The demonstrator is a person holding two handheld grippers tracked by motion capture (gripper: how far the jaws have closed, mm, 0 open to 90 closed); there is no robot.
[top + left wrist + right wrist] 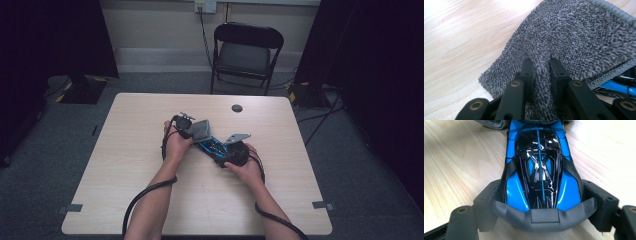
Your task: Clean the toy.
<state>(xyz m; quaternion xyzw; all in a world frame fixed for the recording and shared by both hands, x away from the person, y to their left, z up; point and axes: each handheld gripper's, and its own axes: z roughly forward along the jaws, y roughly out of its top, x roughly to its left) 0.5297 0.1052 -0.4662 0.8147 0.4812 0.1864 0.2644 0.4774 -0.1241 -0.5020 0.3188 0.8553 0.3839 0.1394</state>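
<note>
A blue and black toy car (212, 145) lies on the wooden table (150, 200), pointing up-left. My right gripper (223, 152) is shut on the car's near end. In the right gripper view the jaws press both flanks of the car (539, 157), just ahead of its grey rear bumper (544, 216). A grey terry cloth (200, 128) rests over the car's far end. My left gripper (192, 133) is shut on a fold of that cloth (574, 35), which bulges between the black fingertips (527, 67). A strip of the blue car (616, 86) shows under the cloth's hem.
A small black round disc (237, 108) sits in the table's far middle. A black folding chair (247, 50) stands beyond the far edge, with dark curtains at both sides. Cables trail from both grippers along the forearms to the near edge.
</note>
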